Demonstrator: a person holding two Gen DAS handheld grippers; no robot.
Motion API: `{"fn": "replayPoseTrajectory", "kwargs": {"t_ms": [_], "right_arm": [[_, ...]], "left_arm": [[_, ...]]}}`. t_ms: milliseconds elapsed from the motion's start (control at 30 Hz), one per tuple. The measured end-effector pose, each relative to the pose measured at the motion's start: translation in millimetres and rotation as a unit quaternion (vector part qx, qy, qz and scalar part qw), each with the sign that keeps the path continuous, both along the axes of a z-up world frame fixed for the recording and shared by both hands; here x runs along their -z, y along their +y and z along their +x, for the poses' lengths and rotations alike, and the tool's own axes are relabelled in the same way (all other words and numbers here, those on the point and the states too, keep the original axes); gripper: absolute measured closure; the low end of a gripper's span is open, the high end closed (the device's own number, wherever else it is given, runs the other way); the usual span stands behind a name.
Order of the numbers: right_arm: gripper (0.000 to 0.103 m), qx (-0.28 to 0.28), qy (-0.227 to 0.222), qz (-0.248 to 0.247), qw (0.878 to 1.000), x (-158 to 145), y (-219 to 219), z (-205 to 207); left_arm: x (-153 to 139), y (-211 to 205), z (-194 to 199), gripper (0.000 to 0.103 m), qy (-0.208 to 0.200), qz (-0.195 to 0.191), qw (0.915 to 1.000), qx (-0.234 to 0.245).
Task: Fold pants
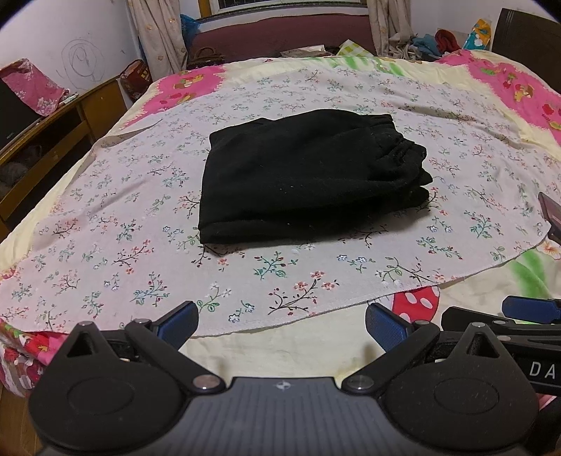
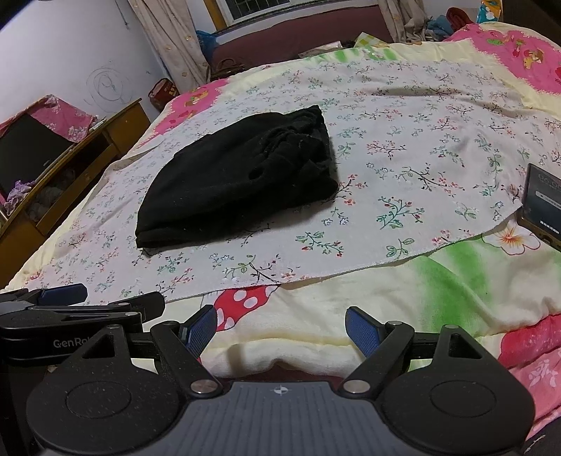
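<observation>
Black pants point(image 1: 308, 175) folded on bed point(image 1: 298, 350), look soft, light, floppy; grab by waistband. Left tongs point(image 1: 280, 322), right tongs point(image 2: 280, 329) both spread, empty.

Dim indoor light, bluish-white wall point(image 1: 52, 35) scribbled with a pencil spiral point(image 1: 82, 59). Wooden cabinet point(image 1: 52, 129) along the left, draped with pink floral cloth point(image 1: 33, 84). Patterned curtains point(image 1: 161, 38) flanking a barred window point(image 2: 259, 8). Dark red headboard point(image 1: 280, 35) behind, heaped clothes point(image 1: 434, 42) at far right.
</observation>
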State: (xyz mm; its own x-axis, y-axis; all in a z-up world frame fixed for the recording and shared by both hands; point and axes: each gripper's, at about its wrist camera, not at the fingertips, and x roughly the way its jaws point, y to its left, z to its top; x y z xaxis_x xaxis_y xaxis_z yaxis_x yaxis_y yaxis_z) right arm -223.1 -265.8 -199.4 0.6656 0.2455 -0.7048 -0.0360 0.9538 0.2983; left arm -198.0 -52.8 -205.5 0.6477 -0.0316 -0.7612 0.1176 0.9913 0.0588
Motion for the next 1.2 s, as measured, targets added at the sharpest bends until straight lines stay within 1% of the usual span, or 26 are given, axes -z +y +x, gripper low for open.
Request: {"fn": "replayPoseTrajectory", "kwargs": {"t_ms": [1200], "right_arm": [[0.033, 0.004, 0.004, 0.001, 1.0, 3.8, -3.9, 0.3]], "left_arm": [[3.4, -3.0, 0.6, 0.0, -0.001, 0.004, 1.0, 0.007]]}}
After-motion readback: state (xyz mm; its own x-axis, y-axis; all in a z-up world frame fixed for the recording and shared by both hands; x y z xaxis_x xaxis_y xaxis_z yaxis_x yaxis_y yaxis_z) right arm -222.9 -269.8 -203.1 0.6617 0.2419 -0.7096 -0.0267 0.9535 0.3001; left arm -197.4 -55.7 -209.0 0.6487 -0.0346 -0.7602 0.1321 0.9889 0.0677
